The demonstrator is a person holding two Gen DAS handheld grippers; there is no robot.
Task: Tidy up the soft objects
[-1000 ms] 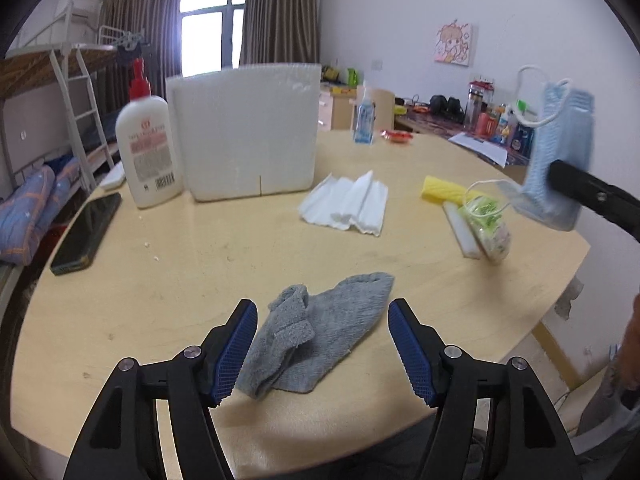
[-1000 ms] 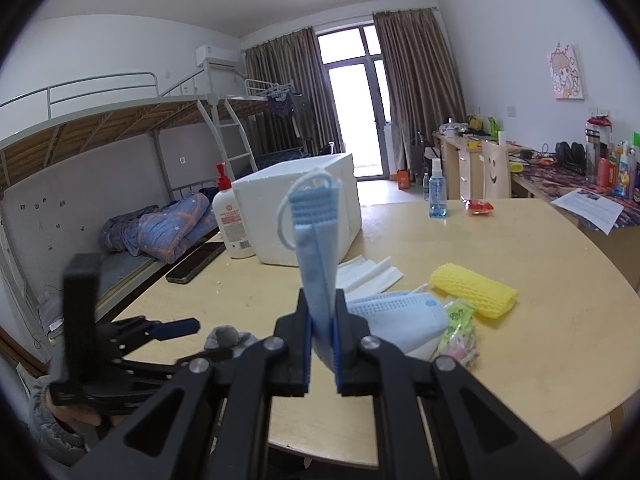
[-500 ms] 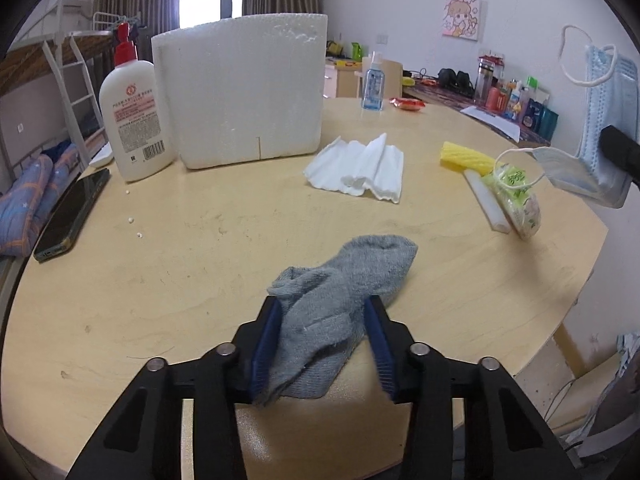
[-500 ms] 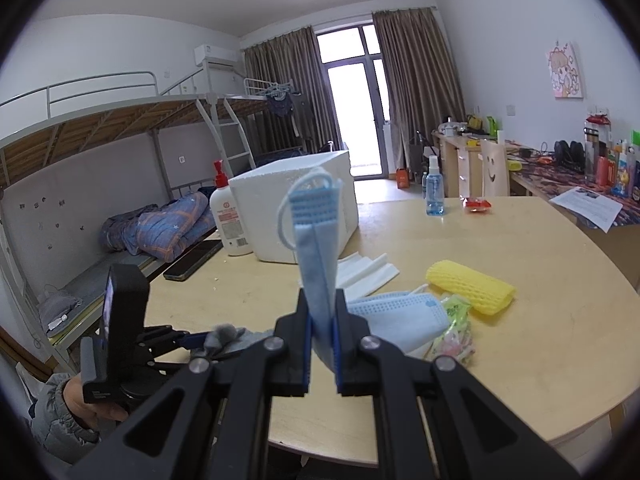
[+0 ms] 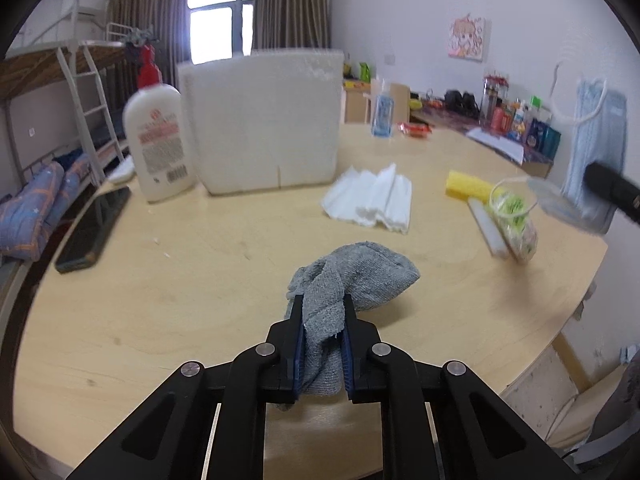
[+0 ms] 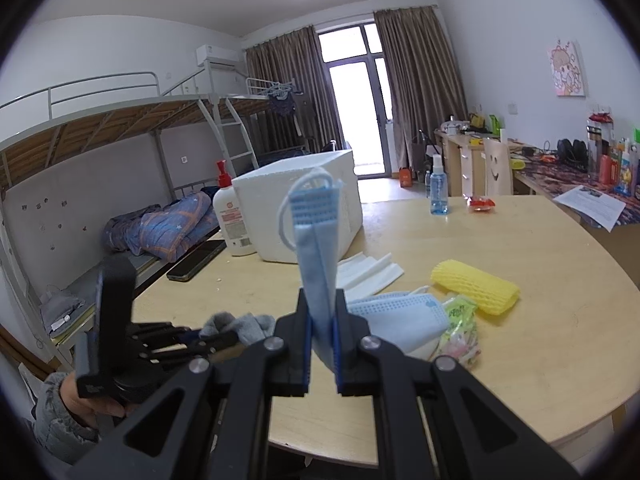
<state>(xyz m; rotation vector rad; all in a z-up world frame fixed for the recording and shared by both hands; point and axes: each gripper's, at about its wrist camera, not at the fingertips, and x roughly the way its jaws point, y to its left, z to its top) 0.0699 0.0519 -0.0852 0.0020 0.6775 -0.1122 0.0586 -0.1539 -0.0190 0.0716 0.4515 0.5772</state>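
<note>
Dorm-room clutter frames a round wooden counter [image 5: 200,280], with bunk beds on the left and a bright window at the far end. A second ago the left tool [image 5: 322,344] stood spread wide on either side of the grey sock [image 5: 360,276]; half a second ago it was closing in; now its blue pads are pressed together on the sock's near end, bunching the cloth between them. The rest of the sock droops forward from the pinch, and its far end looks raised a little, with a shadow under it, though I cannot tell whether it has left the wood entirely. So the pickup of the sock seems made, and the lift is likely only beginning.

The right tool [image 6: 322,320] has not changed over the same second: it stays clamped on a folded blue face mask [image 6: 316,232], which stands upright from the pads with its ear loop hanging at the top. It is held up off the counter, at the right side.

A second blue mask [image 6: 396,316] lies on the counter near the right edge, beside a small clear packet [image 6: 460,328] and a yellow foam sleeve [image 6: 476,288]. Pleated white sheets [image 5: 372,200] lie farther in. At the far side stands a white foam box [image 5: 264,120], with a lotion bottle [image 5: 158,136] just left of it and a phone [image 5: 94,228] nearer the left edge.

With a soft item in each tool, both are ready to be carried off, most plausibly to the foam box.
</note>
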